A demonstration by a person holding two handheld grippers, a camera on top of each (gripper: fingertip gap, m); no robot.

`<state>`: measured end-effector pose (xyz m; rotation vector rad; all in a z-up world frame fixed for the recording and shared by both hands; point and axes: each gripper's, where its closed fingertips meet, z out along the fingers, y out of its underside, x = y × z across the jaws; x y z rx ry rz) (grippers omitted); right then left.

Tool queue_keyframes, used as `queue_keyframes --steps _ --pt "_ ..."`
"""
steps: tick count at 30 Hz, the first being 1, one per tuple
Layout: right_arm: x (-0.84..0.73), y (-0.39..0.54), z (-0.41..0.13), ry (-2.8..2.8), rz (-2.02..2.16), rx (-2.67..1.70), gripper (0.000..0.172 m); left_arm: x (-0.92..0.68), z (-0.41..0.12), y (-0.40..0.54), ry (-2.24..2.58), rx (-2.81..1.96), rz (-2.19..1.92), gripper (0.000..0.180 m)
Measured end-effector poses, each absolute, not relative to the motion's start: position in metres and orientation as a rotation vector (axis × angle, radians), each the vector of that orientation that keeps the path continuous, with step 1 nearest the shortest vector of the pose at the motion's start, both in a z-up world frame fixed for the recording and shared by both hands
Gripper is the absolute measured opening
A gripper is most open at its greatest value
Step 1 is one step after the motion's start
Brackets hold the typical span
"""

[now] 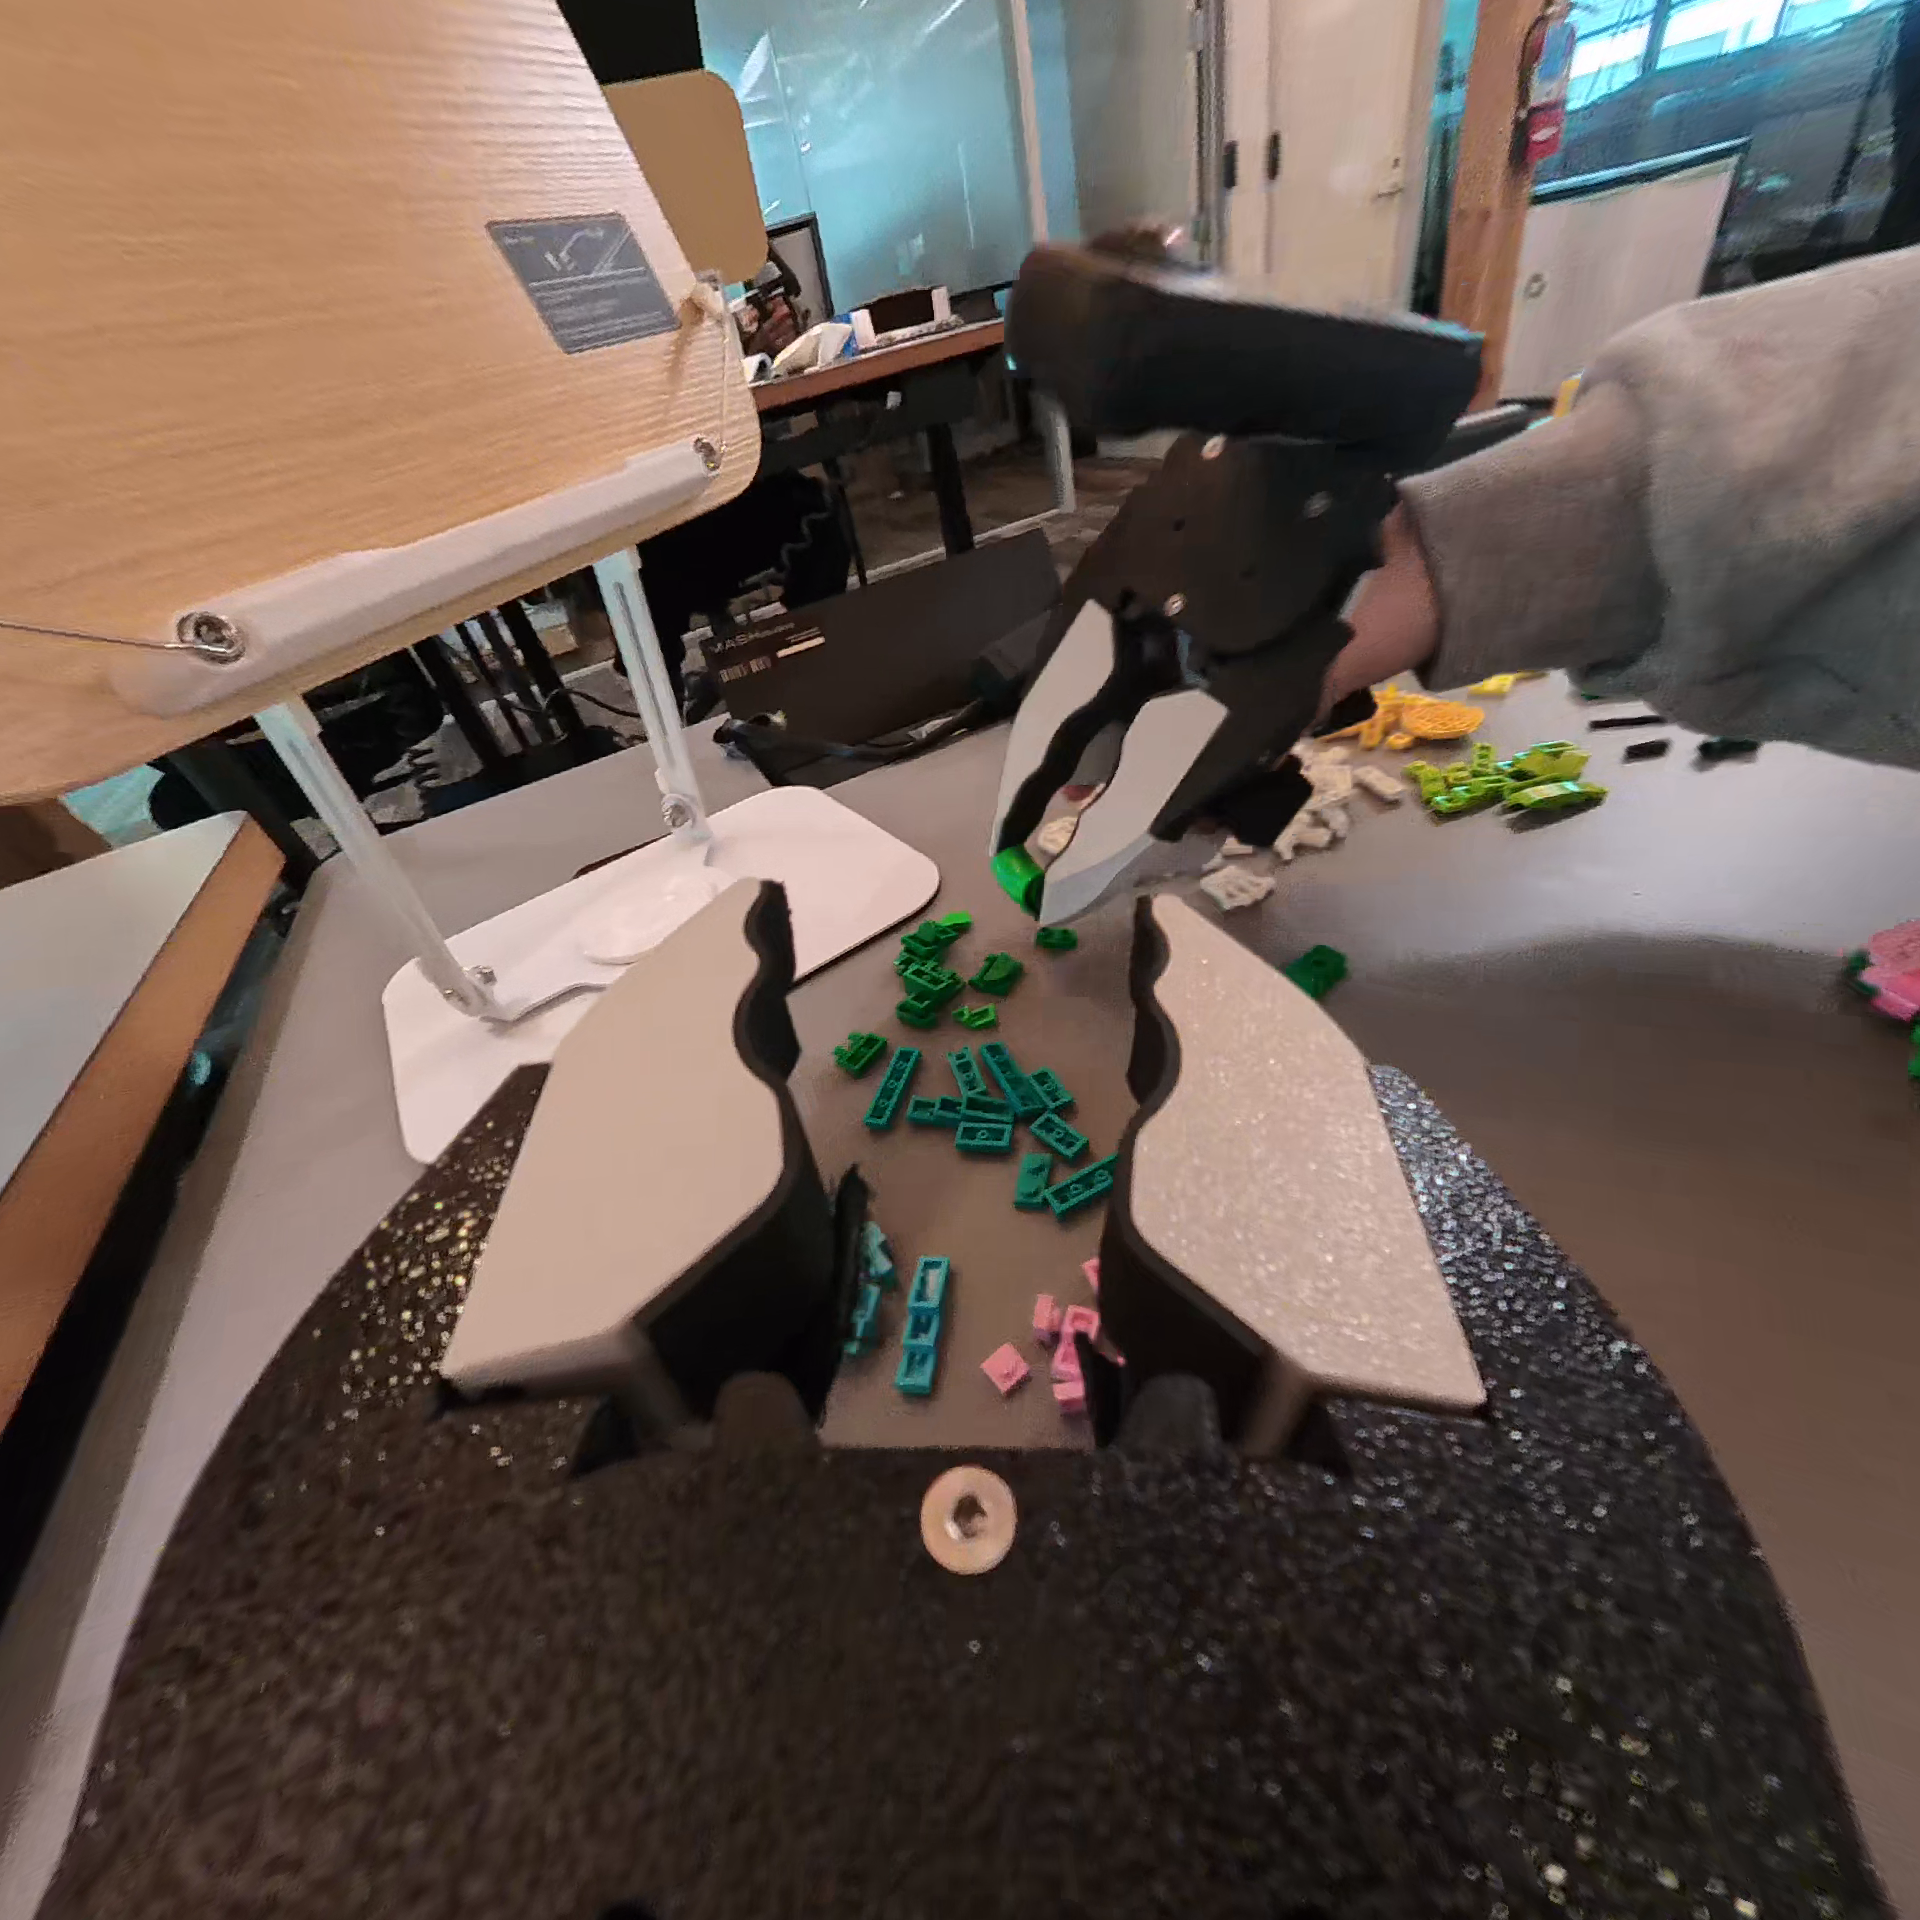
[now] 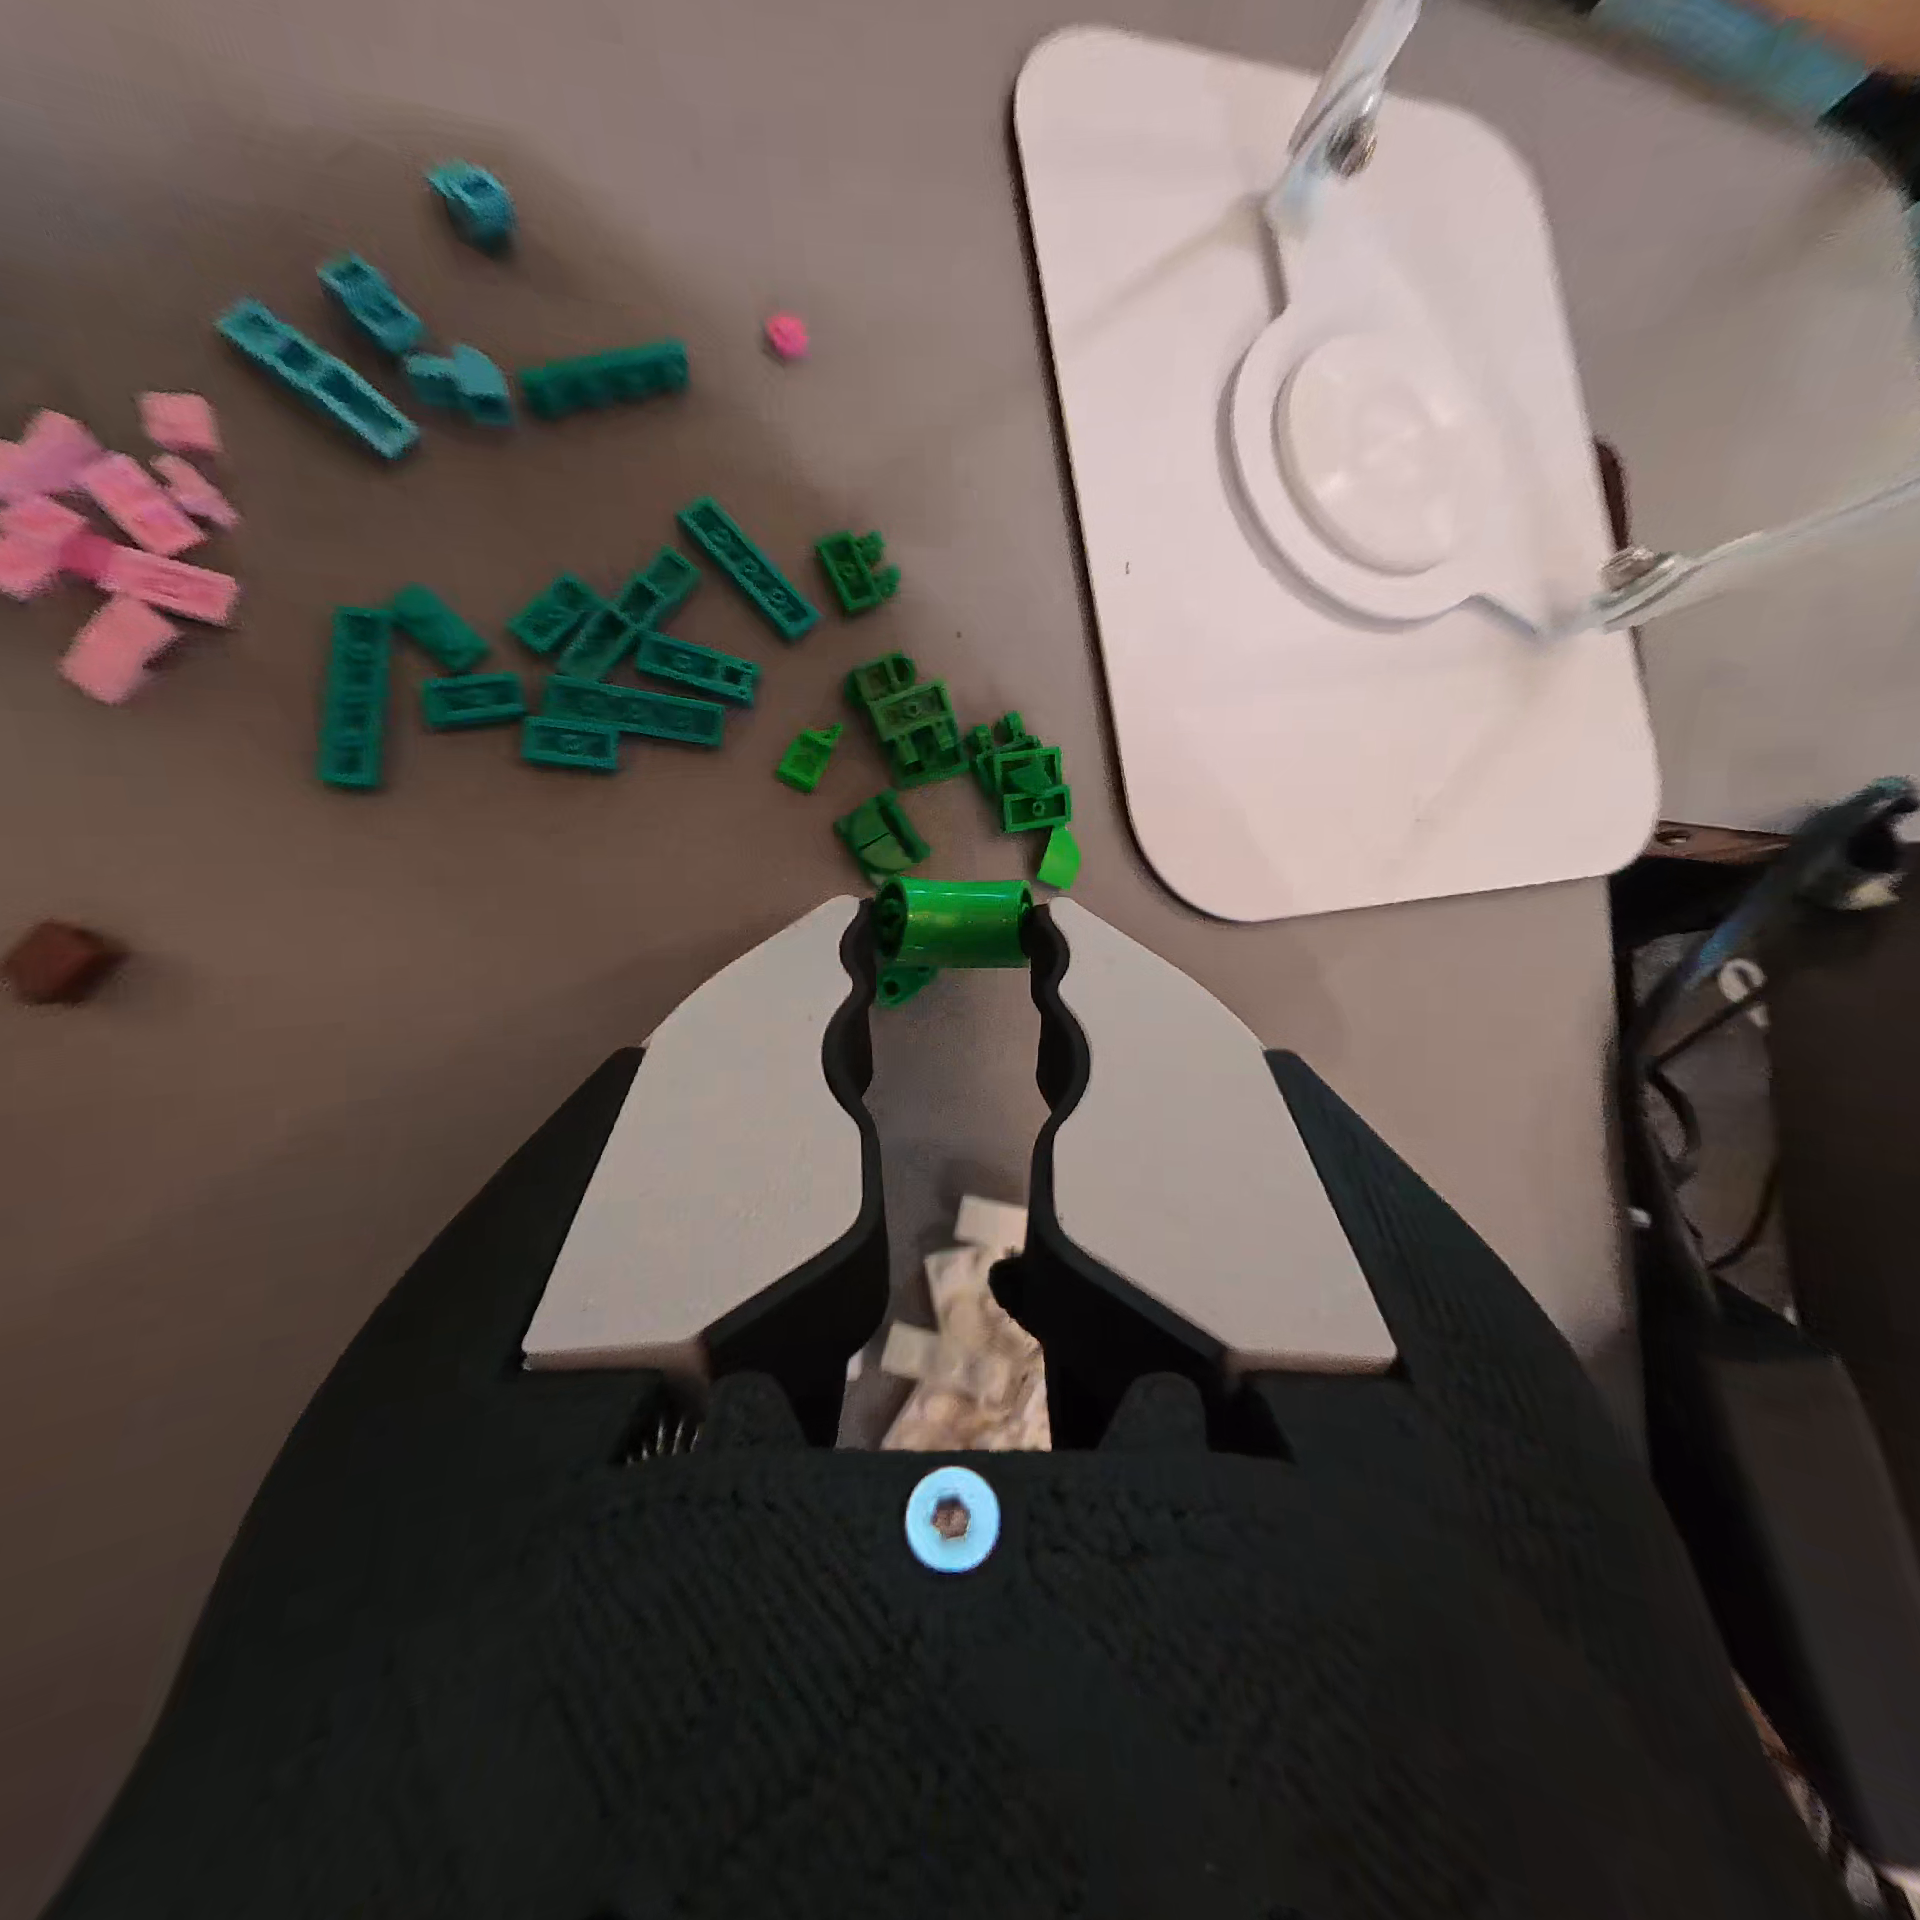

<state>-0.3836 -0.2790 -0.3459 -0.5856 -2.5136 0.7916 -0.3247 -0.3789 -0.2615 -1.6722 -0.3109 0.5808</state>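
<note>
My right gripper is shut on a bright green cylinder piece, both pads pressed on its ends, just above the grey table. The left wrist view shows the same gripper gripping that cylinder over a heap of bright green pieces. My left gripper is open and holds nothing. It hovers above dark green plates lying between its fingers. The green heap and dark green plates lie just beyond my right fingertips.
A white stand base with a wooden board stands beside the greens. Teal pieces, pink pieces, a brown brick, white pieces, lime pieces and yellow pieces lie around. A grey sleeve reaches in. My hands' fingertips stand some 15 centimetres from each other.
</note>
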Motion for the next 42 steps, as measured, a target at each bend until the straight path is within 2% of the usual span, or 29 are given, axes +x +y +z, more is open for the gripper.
queue_keyframes --steps 6,9,14,21,28,30,35,42 --pt "-0.402 -0.281 -0.366 -2.591 0.770 -0.671 0.028 -0.324 -0.258 -0.379 -0.316 -1.652 0.575 0.061" --pt "-0.398 -0.280 -0.363 -2.596 0.776 -0.700 0.041 -0.325 -0.264 -0.377 -0.319 -1.683 0.581 0.062" --pt "-0.341 -0.303 -0.336 -2.712 1.033 -0.543 0.040 -0.325 -0.265 -0.377 -0.314 -1.696 0.615 0.061" --pt "-0.258 -0.331 -0.357 -2.867 0.971 -0.207 0.034 -0.330 -0.265 -0.379 -0.341 -1.691 0.657 0.056" --pt "-0.248 -0.353 -0.361 -2.853 0.996 -0.349 0.044 -0.330 -0.266 -0.379 -0.355 -1.686 0.630 0.055" --pt "-0.250 -0.354 -0.363 -2.827 0.961 -0.373 0.043 -0.329 -0.268 -0.377 -0.348 -1.694 0.630 0.055" --pt "-0.254 -0.351 -0.366 -2.752 0.913 -0.349 0.027 -0.328 -0.272 -0.374 -0.327 -1.724 0.644 0.054" --pt "-0.263 -0.341 -0.364 -2.724 0.914 -0.412 0.025 -0.329 -0.274 -0.375 -0.332 -1.734 0.647 0.053"
